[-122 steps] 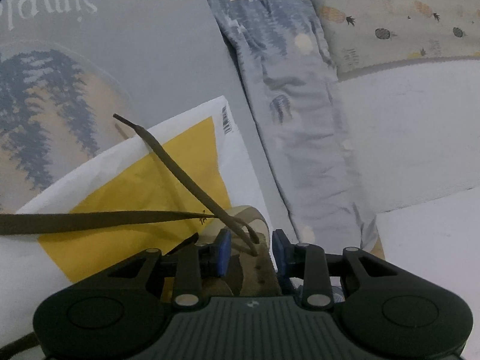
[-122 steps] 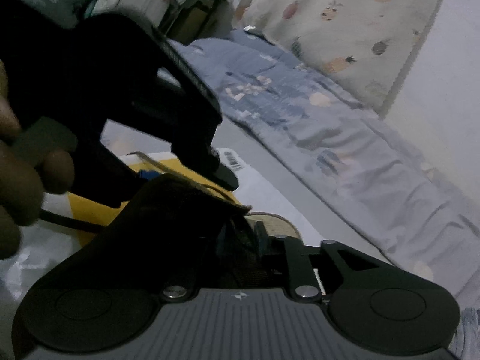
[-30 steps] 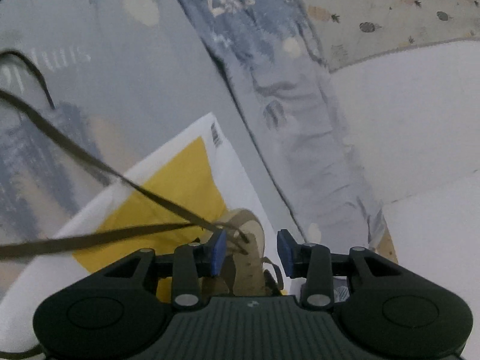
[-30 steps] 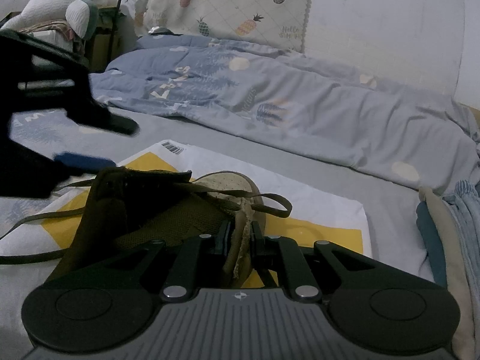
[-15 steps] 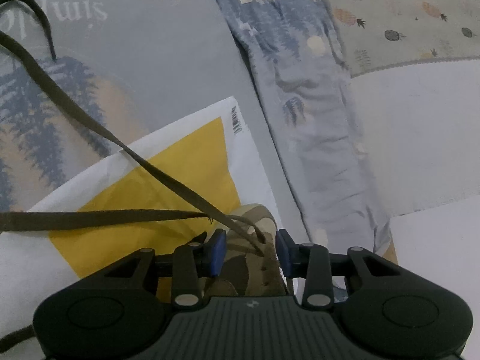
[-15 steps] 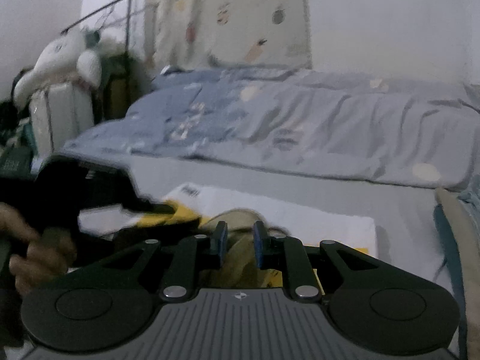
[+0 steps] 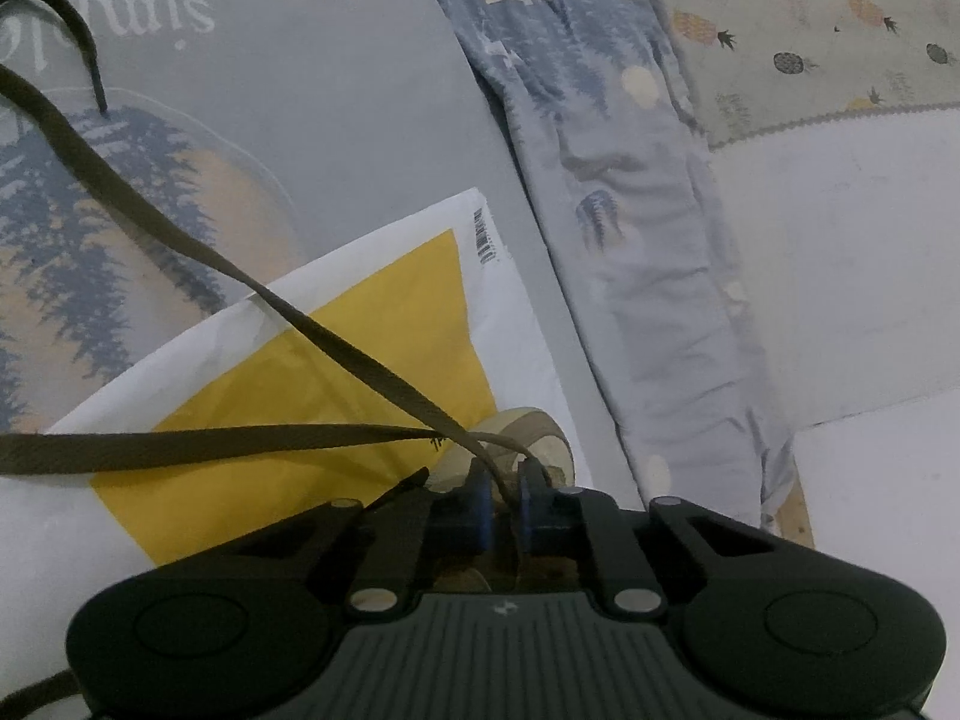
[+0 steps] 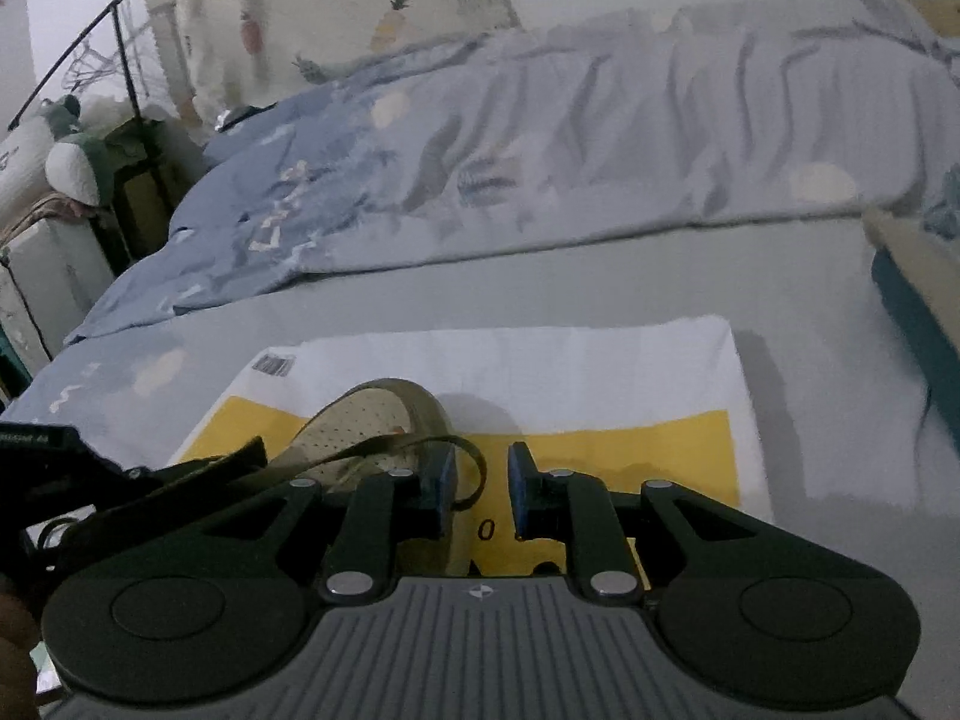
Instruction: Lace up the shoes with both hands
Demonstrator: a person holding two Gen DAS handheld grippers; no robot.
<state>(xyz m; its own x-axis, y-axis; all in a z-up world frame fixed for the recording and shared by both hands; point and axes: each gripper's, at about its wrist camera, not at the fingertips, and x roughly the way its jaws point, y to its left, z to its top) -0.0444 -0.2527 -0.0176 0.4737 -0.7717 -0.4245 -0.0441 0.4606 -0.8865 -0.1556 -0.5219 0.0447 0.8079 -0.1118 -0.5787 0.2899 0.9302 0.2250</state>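
A tan shoe (image 7: 531, 432) lies on a white and yellow bag (image 7: 336, 396), only its toe showing past my left gripper (image 7: 503, 495). A flat brown lace (image 7: 336, 348) runs from the upper left down between the left pads, which are shut on it. A second strand (image 7: 210, 444) stretches level to the left edge. In the right wrist view the shoe (image 8: 366, 420) sits left of centre. My right gripper (image 8: 480, 483) stands a little open just right of it. A lace loop (image 8: 474, 468) curls past its left pad, unpressed.
A blue-grey duvet (image 8: 540, 150) is bunched along the back of the bed. Folded clothes (image 8: 918, 300) lie at the right edge. A plush toy (image 8: 66, 168) and a clothes rack stand far left. The other gripper's dark body (image 8: 90, 480) and a hand (image 8: 12, 618) fill the lower left.
The left jaws have closed onto the lace. The right gripper has let go of the shoe's edge, rolled and swung to the shoe's right side, its jaws now slightly apart.
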